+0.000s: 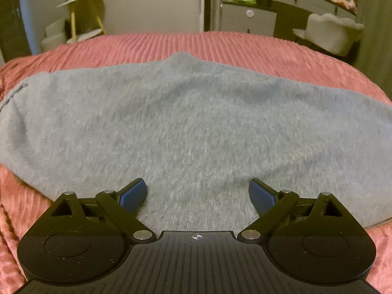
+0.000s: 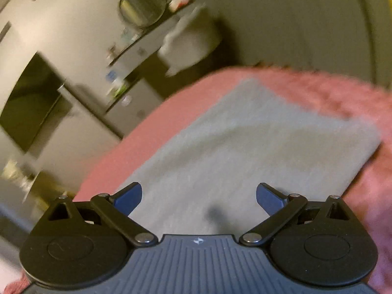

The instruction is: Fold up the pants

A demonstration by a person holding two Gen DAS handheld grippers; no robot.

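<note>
No readable words, brands or numbers show in either view. The only sign is a small round crosshair mark on the body of the left tongs; its counterpart on the right tongs is too blurred to make out.

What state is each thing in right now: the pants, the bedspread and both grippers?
Grey pants: lying flat on the bed, folded over, held by neither gripper.
Pink bedspread: spread over the bed under the pants.
Left gripper: open, over the pants, nothing between its pads.
Right gripper: open, over the pants, nothing between its pads; view blurred and tilted.
</note>
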